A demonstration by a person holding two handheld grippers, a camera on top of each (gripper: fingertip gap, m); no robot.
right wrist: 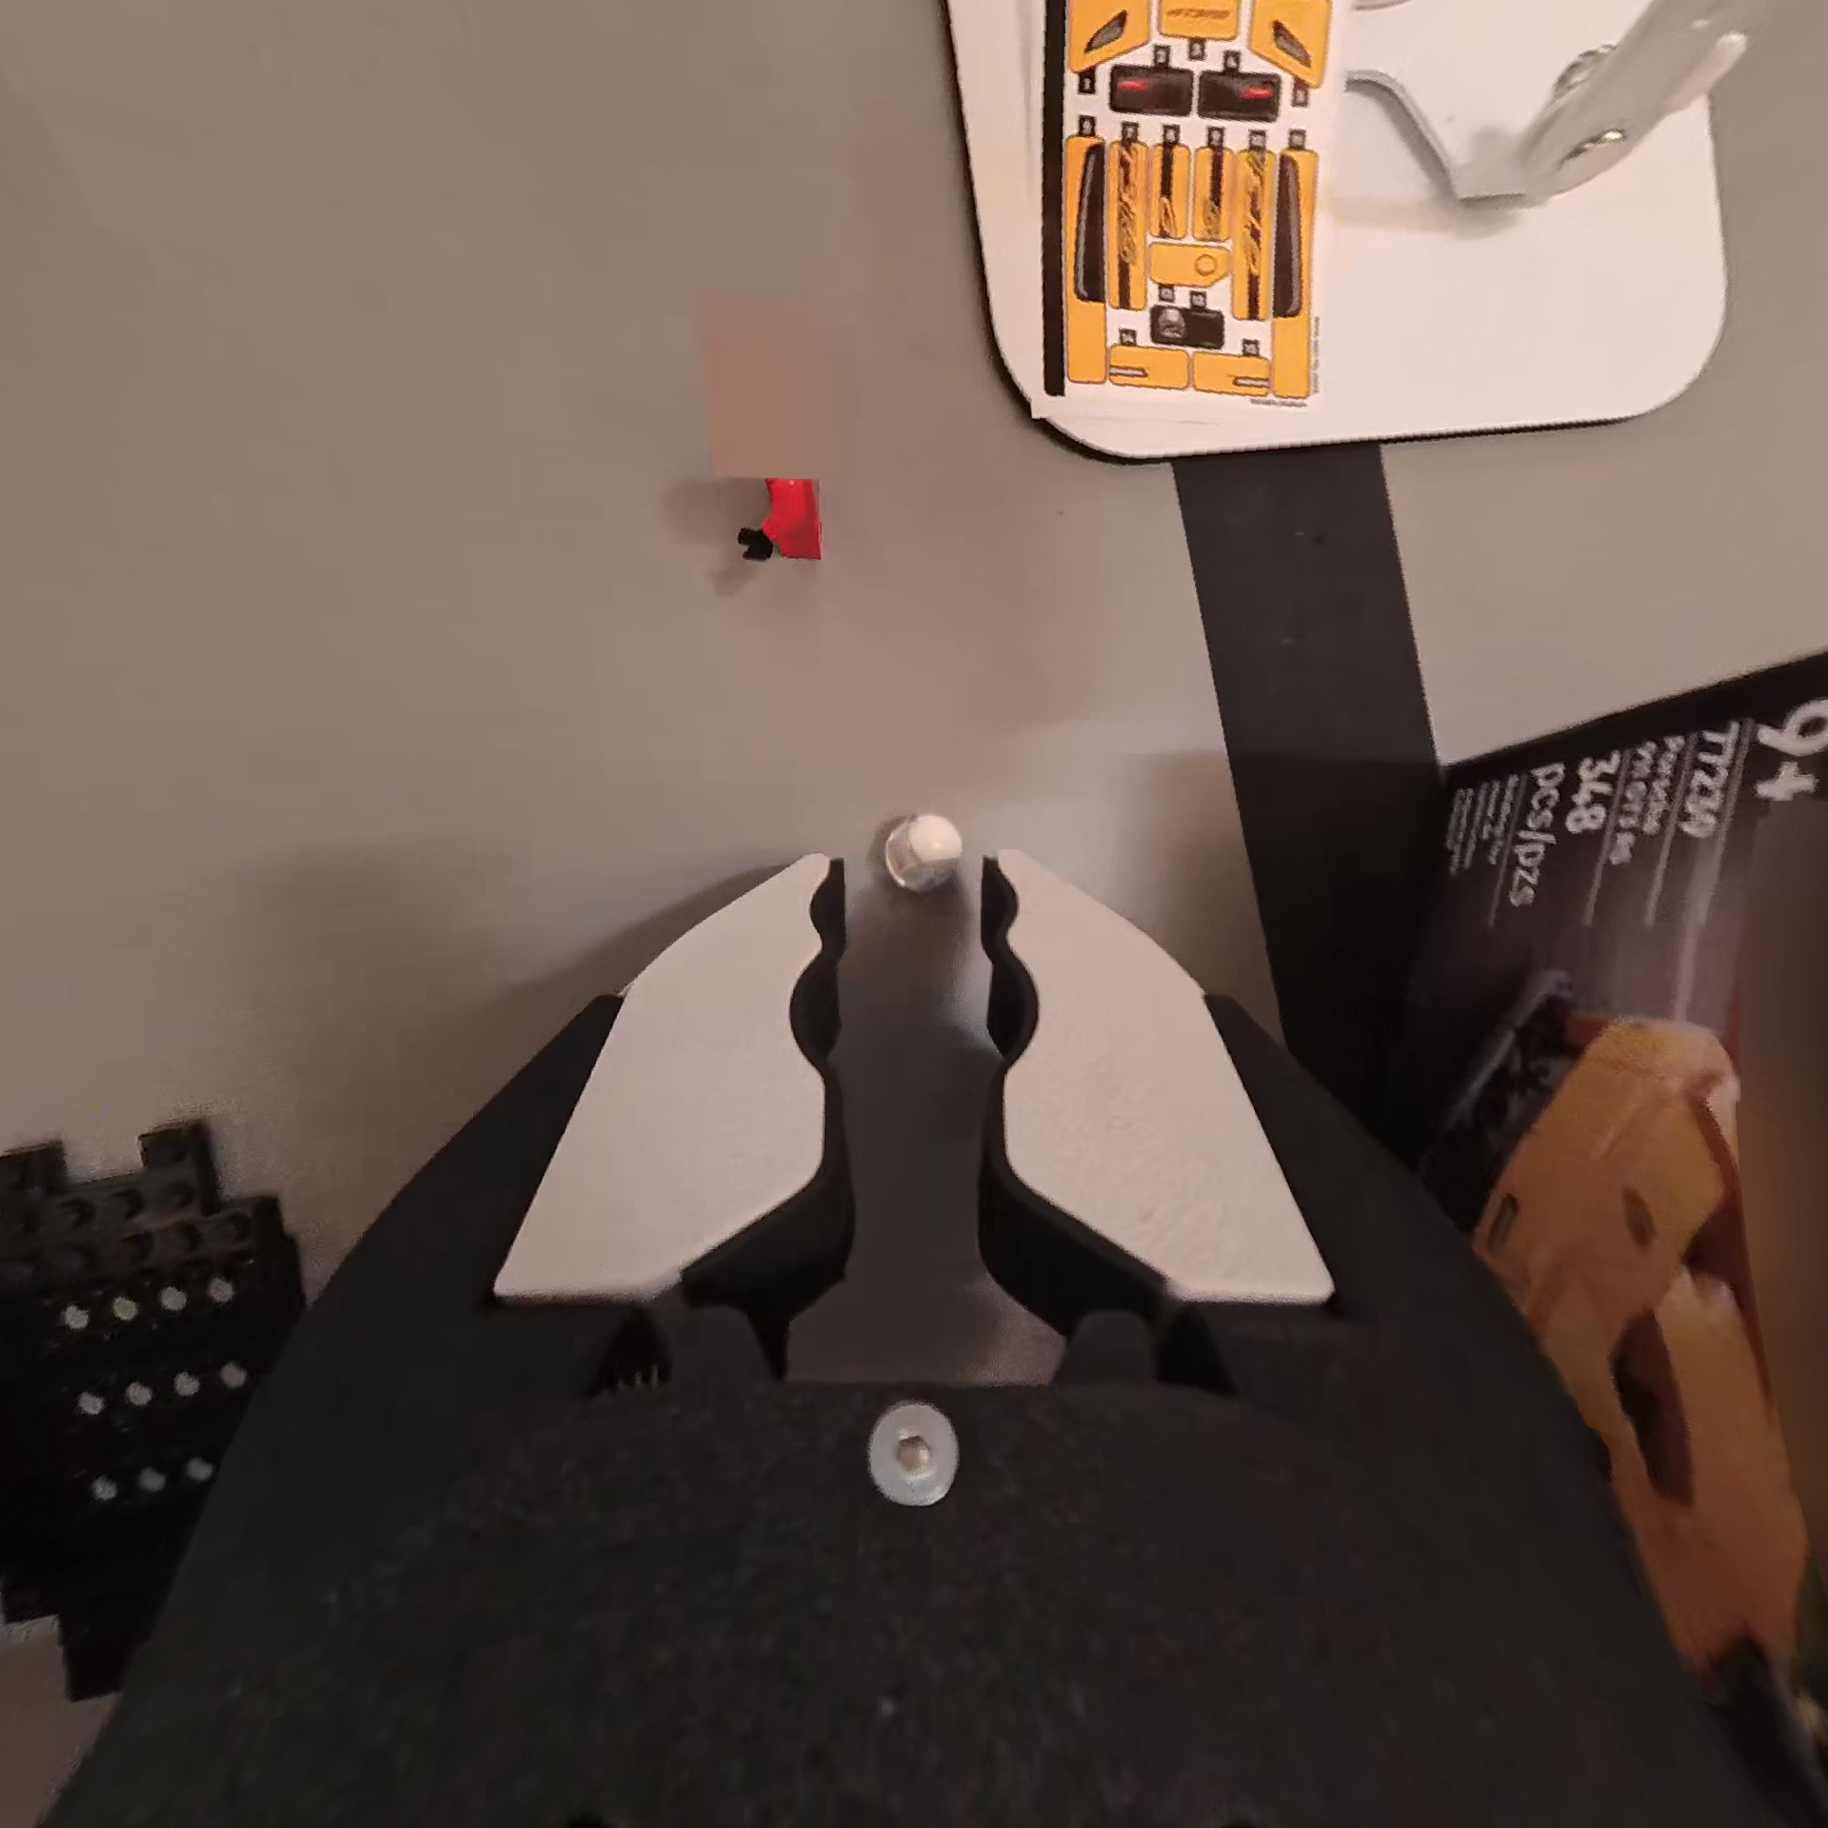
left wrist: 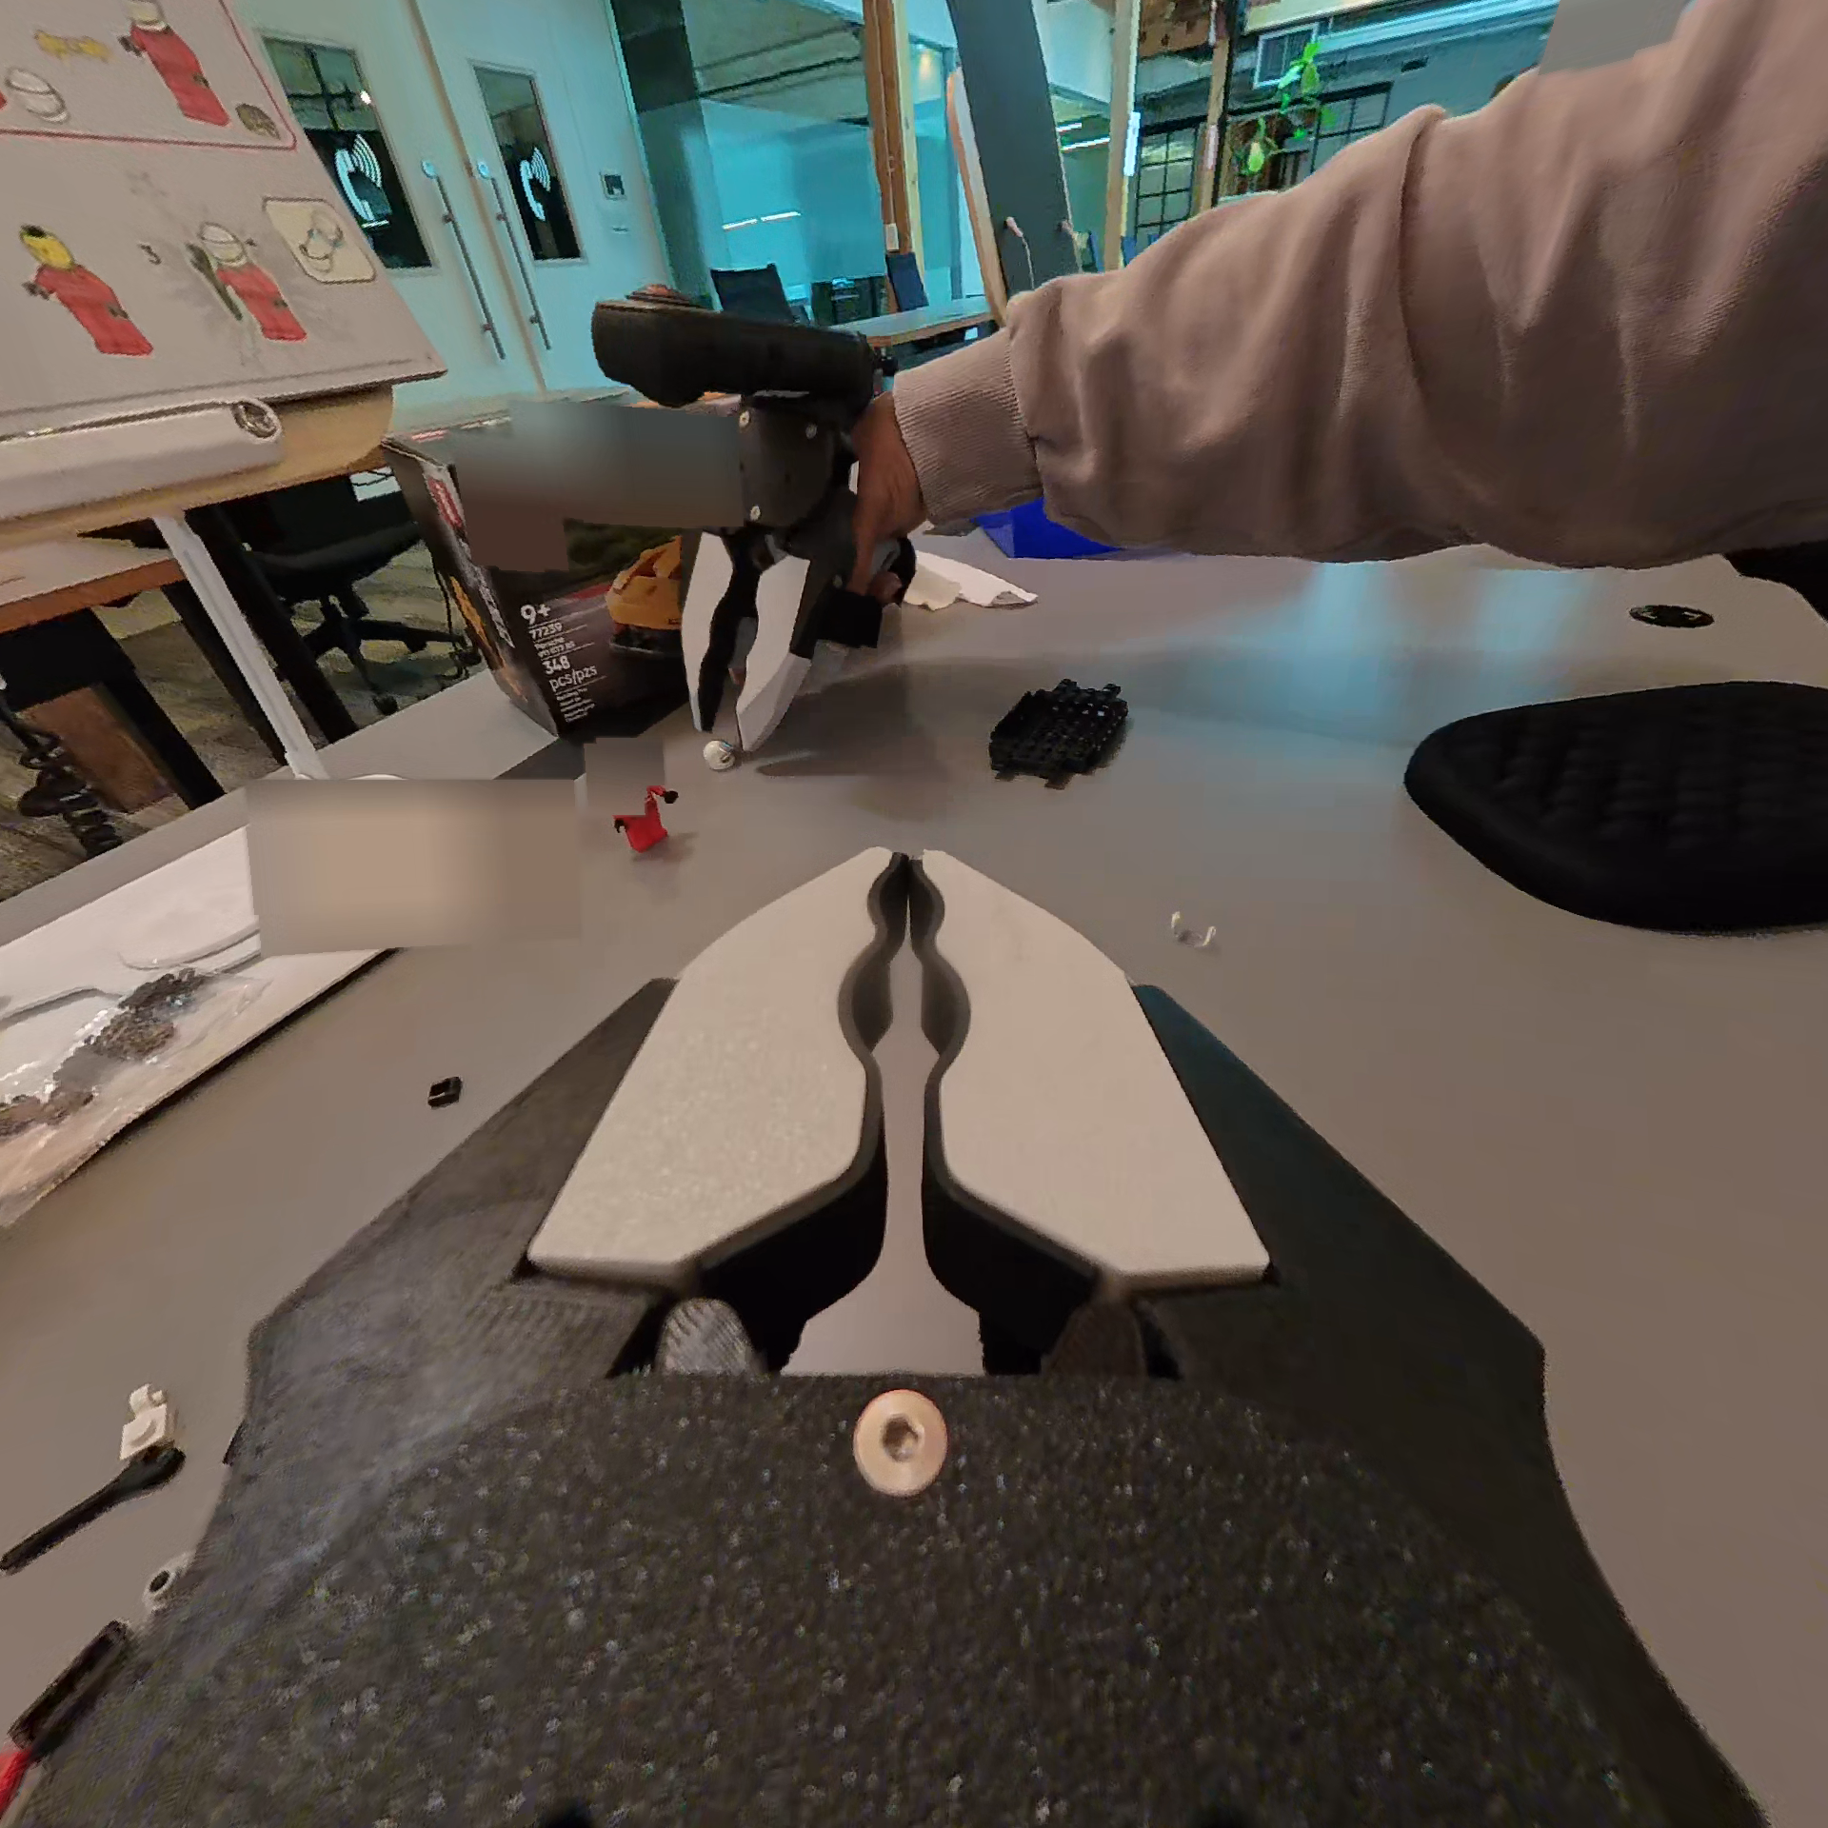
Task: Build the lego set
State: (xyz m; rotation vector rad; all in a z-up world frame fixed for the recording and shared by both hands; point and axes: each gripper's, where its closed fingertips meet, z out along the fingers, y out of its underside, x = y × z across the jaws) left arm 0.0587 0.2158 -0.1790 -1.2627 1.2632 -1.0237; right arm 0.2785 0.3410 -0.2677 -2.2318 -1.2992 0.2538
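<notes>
Left gripper [left wrist: 908, 863]: fingers drawn together until the tips nearly meet, nothing between them, held low above the grey table [left wrist: 1286, 1039]. Right gripper [right wrist: 912, 863]: jaws set a moderate way apart and empty, pointed steeply down at the table. A small white helmet piece [right wrist: 922, 853] lies on the table just beyond the right fingertips, in line with the gap, not gripped; in the left wrist view it sits at the tip of the far gripper [left wrist: 737, 737]. A red minifigure body [left wrist: 645, 821] lies a little nearer the left gripper, partly covered by a blurred patch. A black studded lego assembly [left wrist: 1058, 727] rests farther along the table, well apart from both. The set's box [left wrist: 554, 633] stands near the table's far edge; a sticker sheet [right wrist: 1187, 208] lies on a white board beside it. A propped instruction booklet [left wrist: 148, 198] stands at upper left.
</notes>
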